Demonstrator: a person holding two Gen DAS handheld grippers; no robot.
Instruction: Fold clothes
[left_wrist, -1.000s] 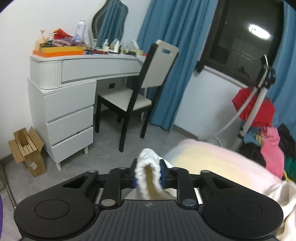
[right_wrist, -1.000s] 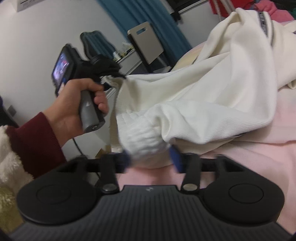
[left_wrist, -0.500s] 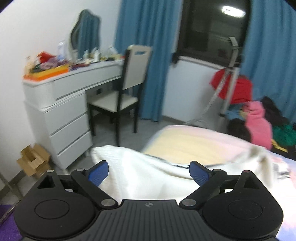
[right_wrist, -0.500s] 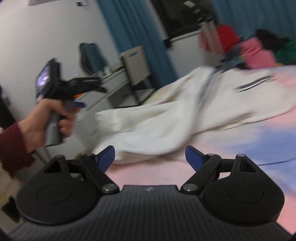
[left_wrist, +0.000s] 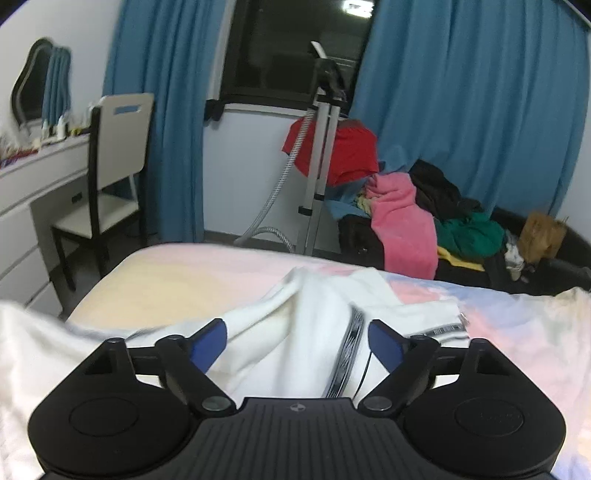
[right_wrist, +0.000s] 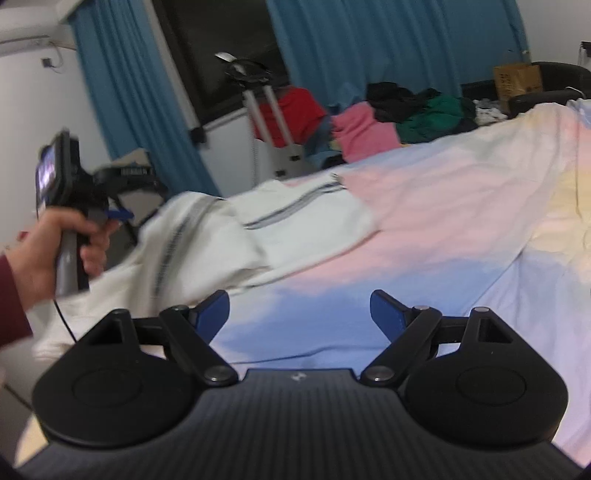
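A white knit garment with dark stripes (left_wrist: 295, 332) lies spread and rumpled on the pastel bed (left_wrist: 177, 273). My left gripper (left_wrist: 297, 341) is open just above it, with nothing between its blue fingertips. My right gripper (right_wrist: 300, 308) is open and empty over bare bedsheet (right_wrist: 424, 236), to the right of the garment (right_wrist: 258, 232). The left gripper (right_wrist: 110, 199), held in a hand, shows at the left of the right wrist view, over the garment's left end.
A pile of clothes (left_wrist: 424, 214) and a garment steamer stand (left_wrist: 321, 155) with a red garment are beyond the bed's far edge. A white dressing table (left_wrist: 33, 177) and chair (left_wrist: 107, 184) stand at the left. Blue curtains (left_wrist: 461, 110) flank a dark window.
Both grippers have opened and let go of the white garment's cuffs. The garment has dropped flat onto the bed. Both grippers have swung to the right.
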